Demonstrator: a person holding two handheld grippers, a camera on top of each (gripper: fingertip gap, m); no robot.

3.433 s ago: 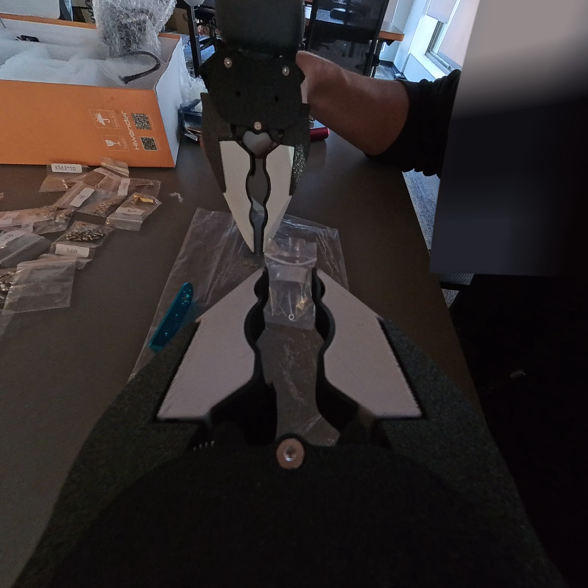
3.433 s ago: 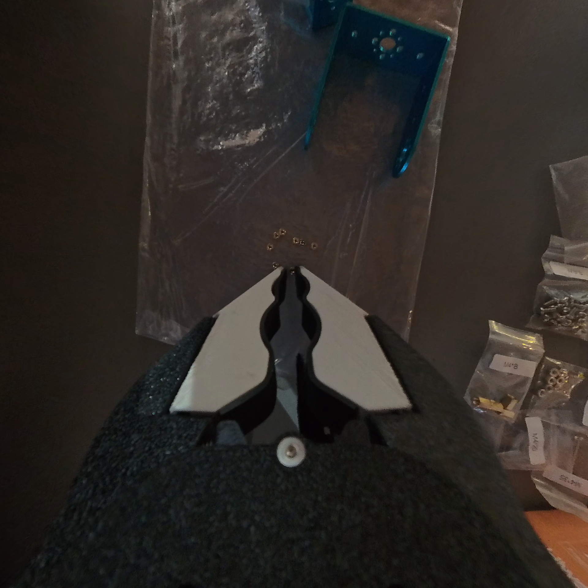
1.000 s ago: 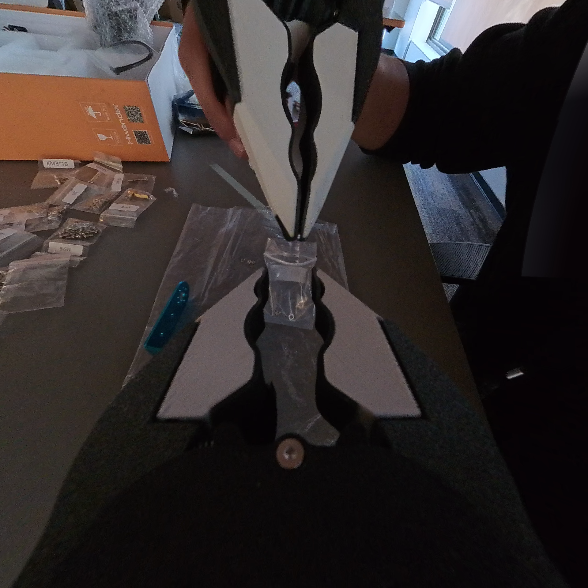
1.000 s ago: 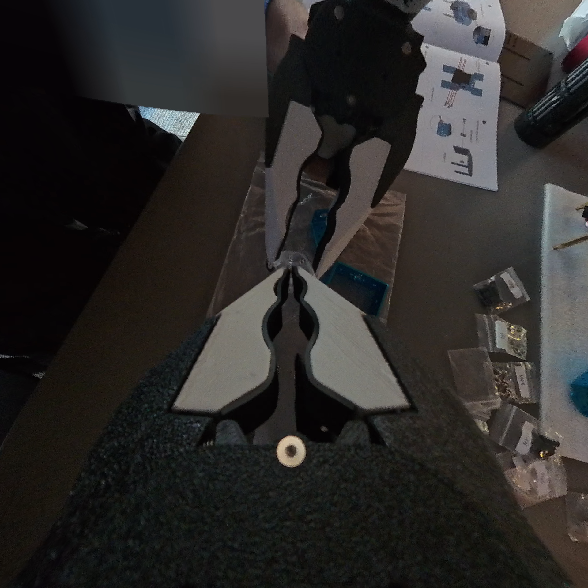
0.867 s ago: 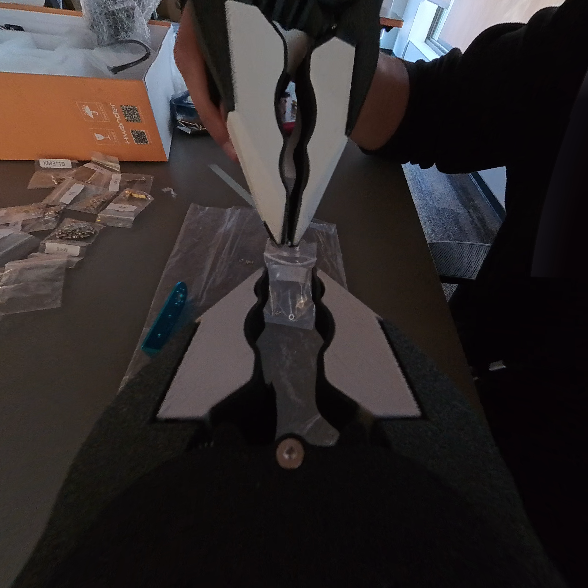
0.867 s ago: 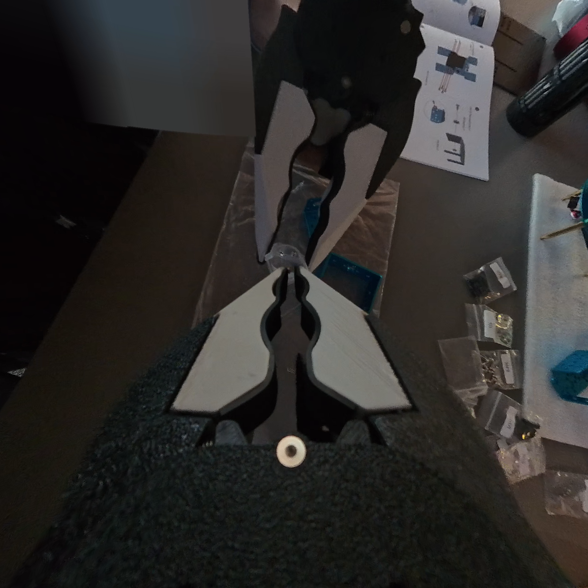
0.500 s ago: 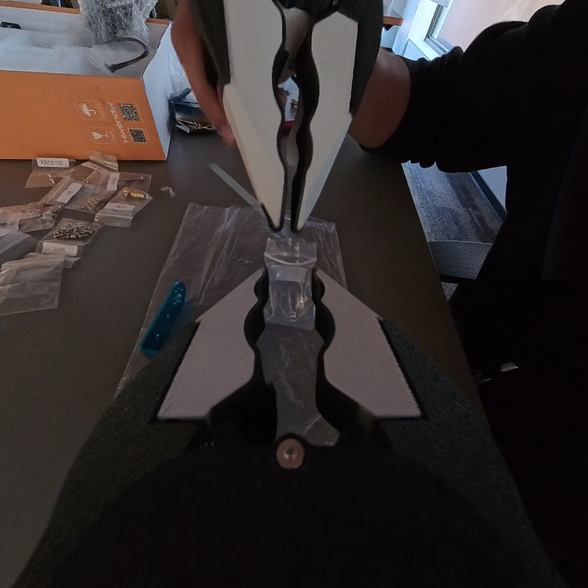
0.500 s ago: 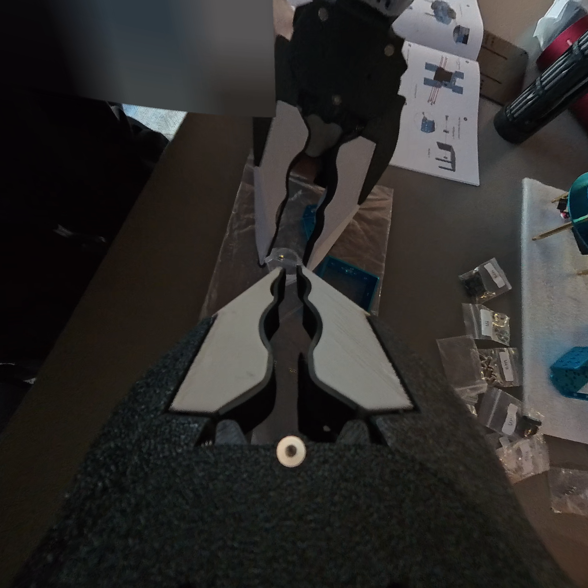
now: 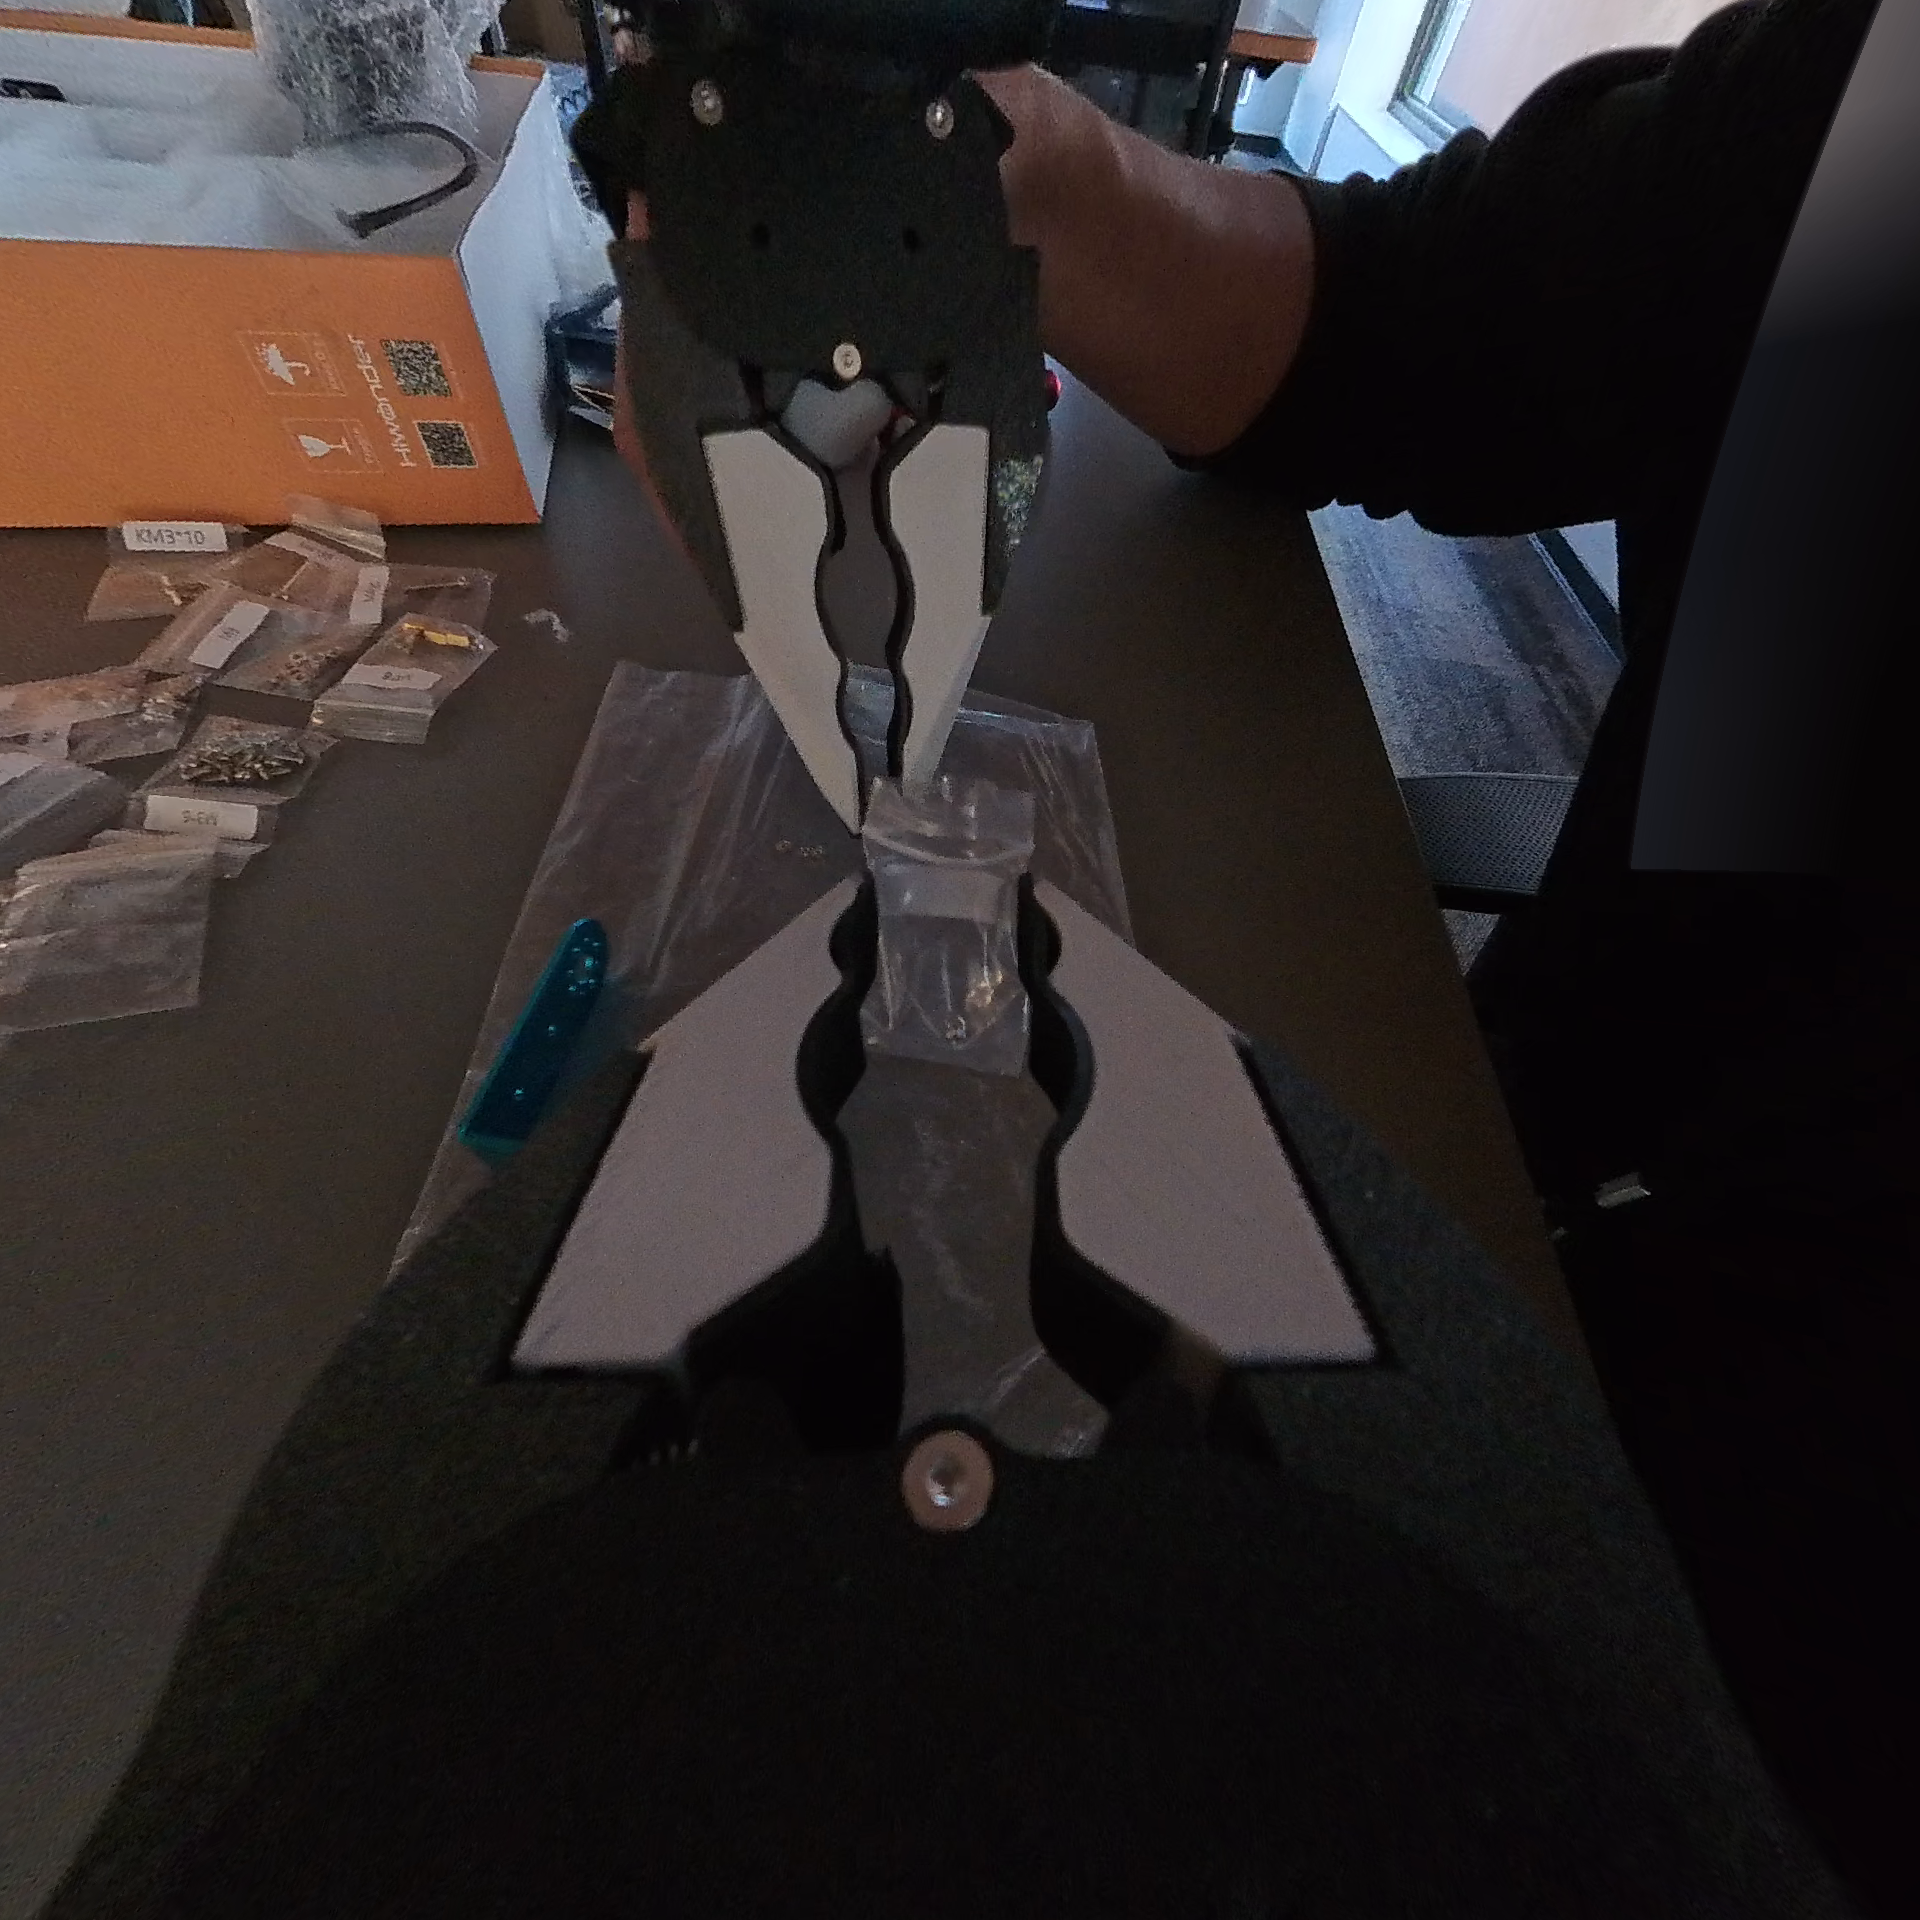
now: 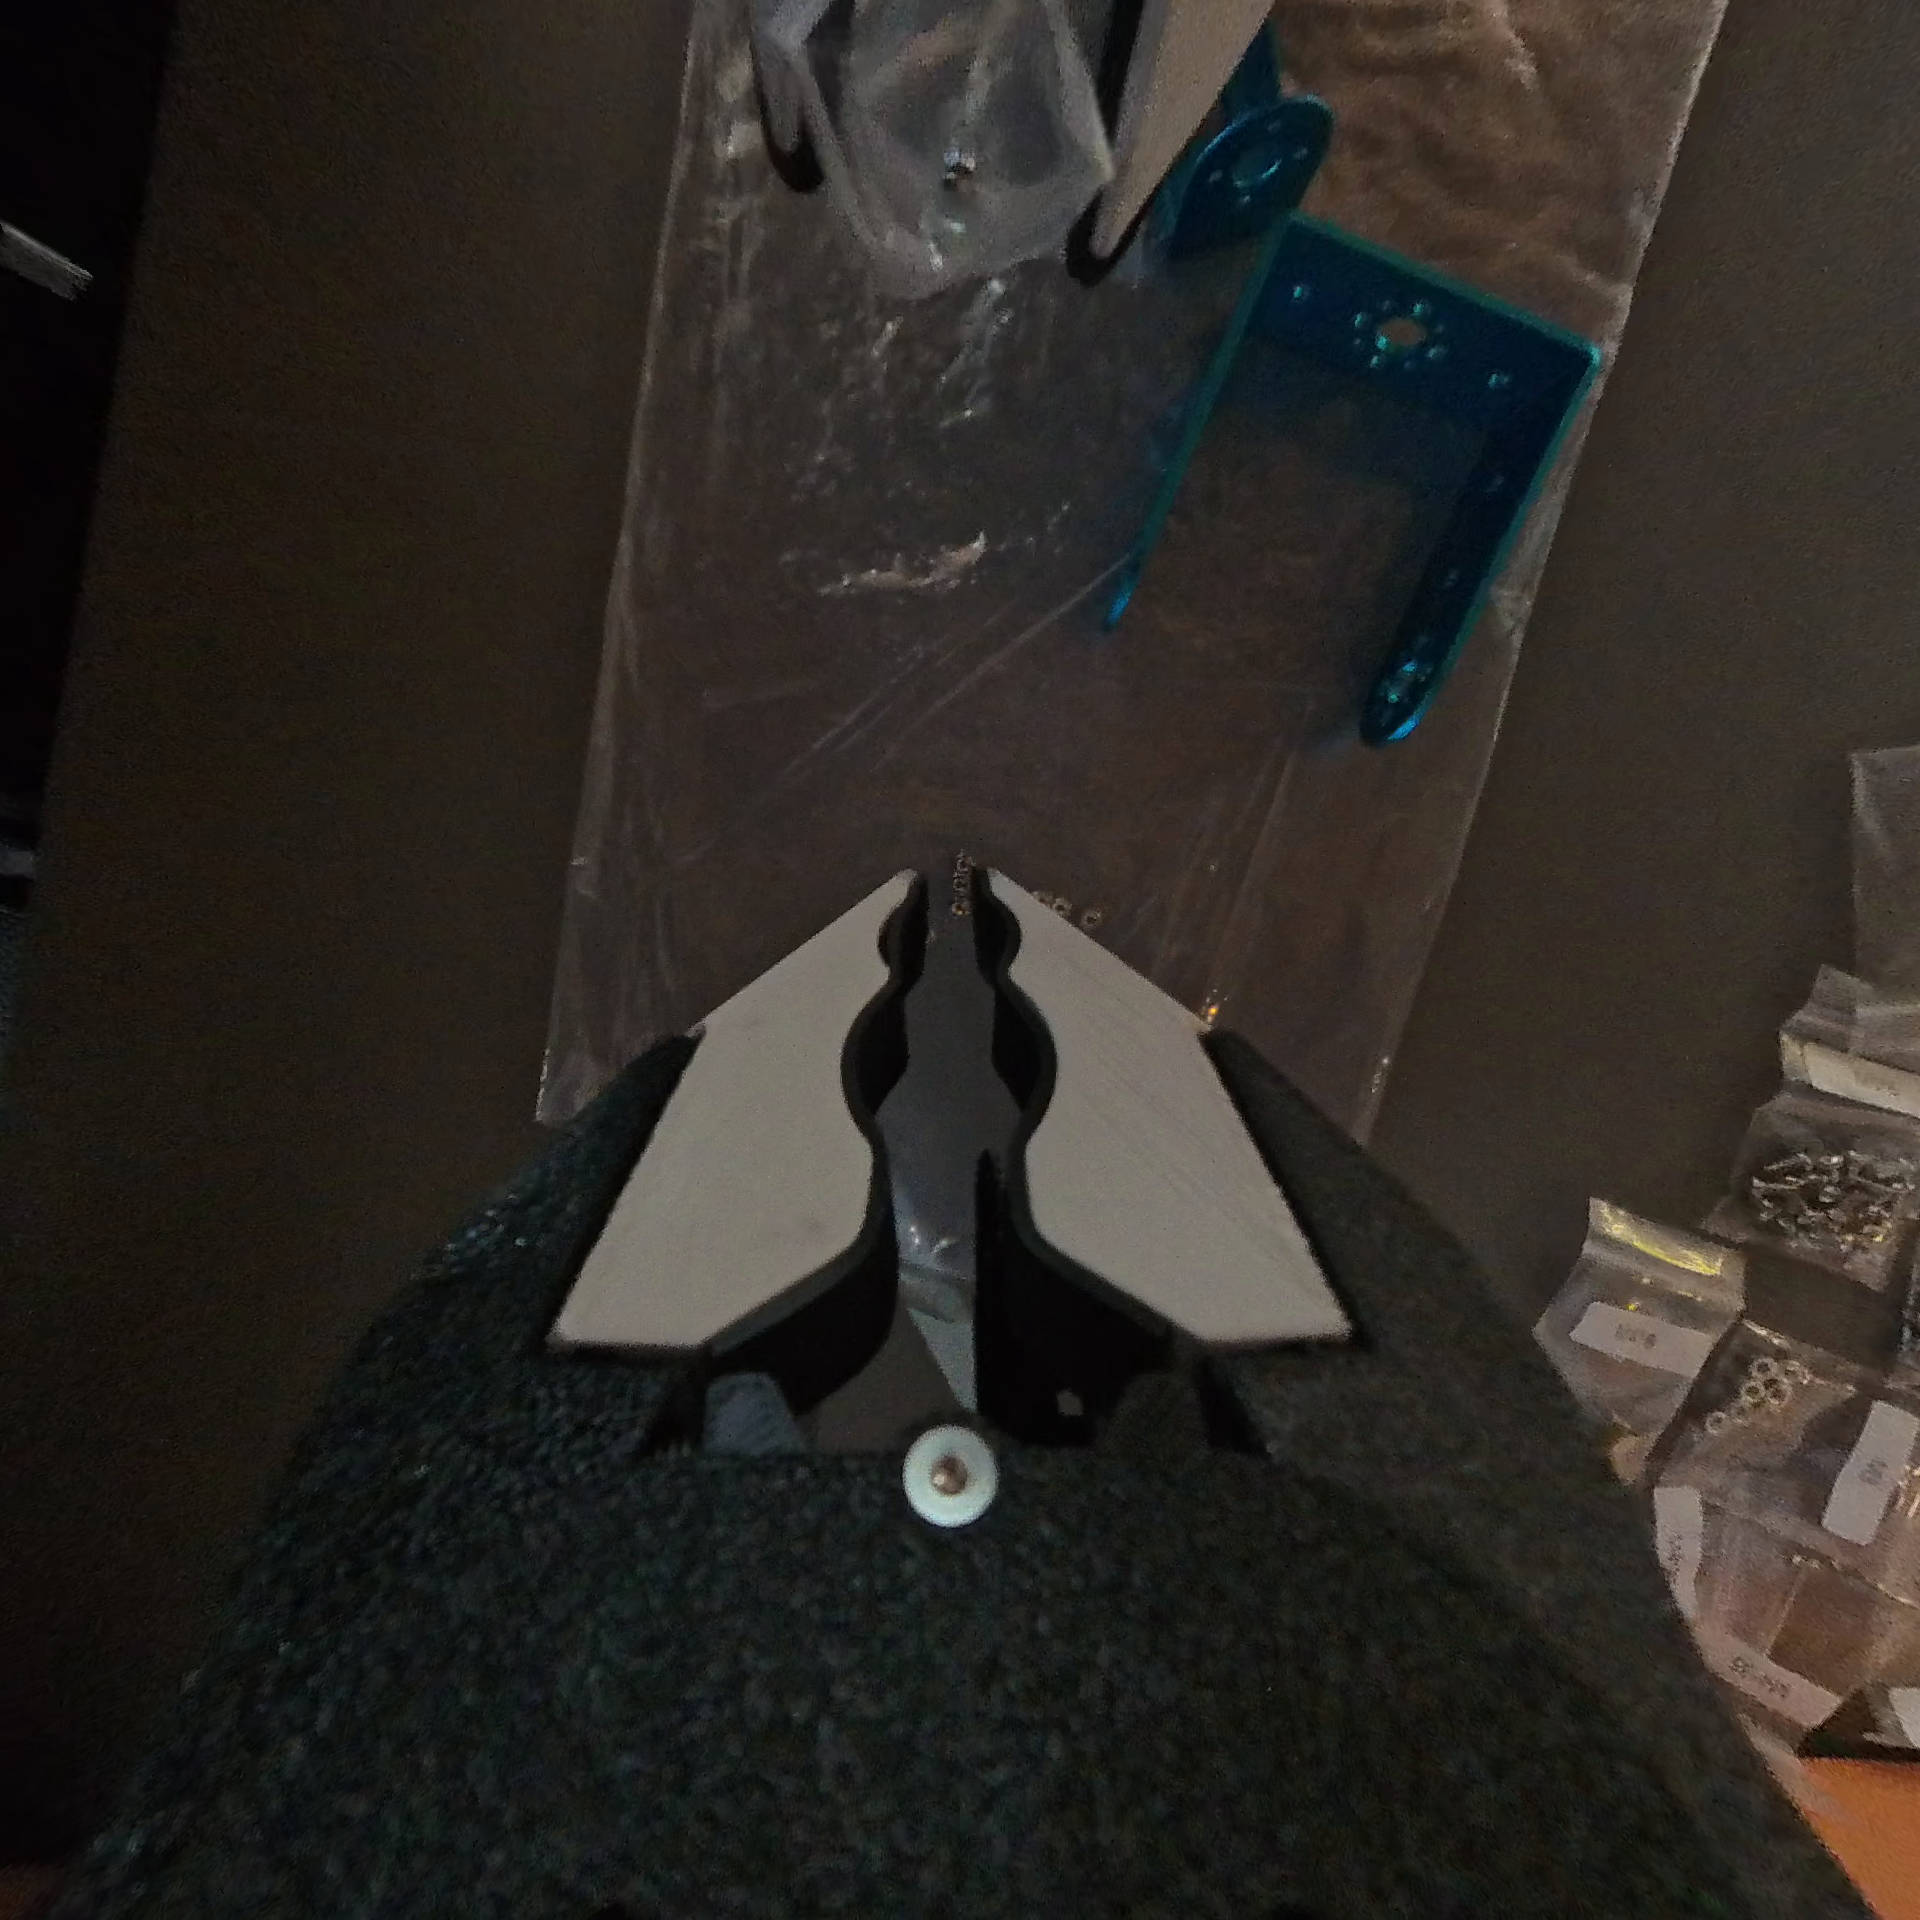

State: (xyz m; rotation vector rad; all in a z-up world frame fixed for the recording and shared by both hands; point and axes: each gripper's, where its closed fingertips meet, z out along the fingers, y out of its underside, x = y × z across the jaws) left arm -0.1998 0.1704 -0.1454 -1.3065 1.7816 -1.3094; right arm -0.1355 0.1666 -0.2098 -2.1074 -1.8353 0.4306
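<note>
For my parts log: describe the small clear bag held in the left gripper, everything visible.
The small clear bag is a thin, crinkled plastic zip pouch, held upright between the left gripper fingers above the large plastic sheet. Its sealed strip is on top, with a pale band below. A few tiny metal pieces sit near the bottom. The right gripper tips are at its top edge.

The left wrist view looks low along the dark table (image 9: 260, 1195) toward 12 o'clock. The right wrist view looks steeply down, close. Both share the clear plastic sheet (image 9: 707, 790) (image 10: 914, 644) and the blue bracket (image 9: 540, 1039) (image 10: 1455, 436).
</note>
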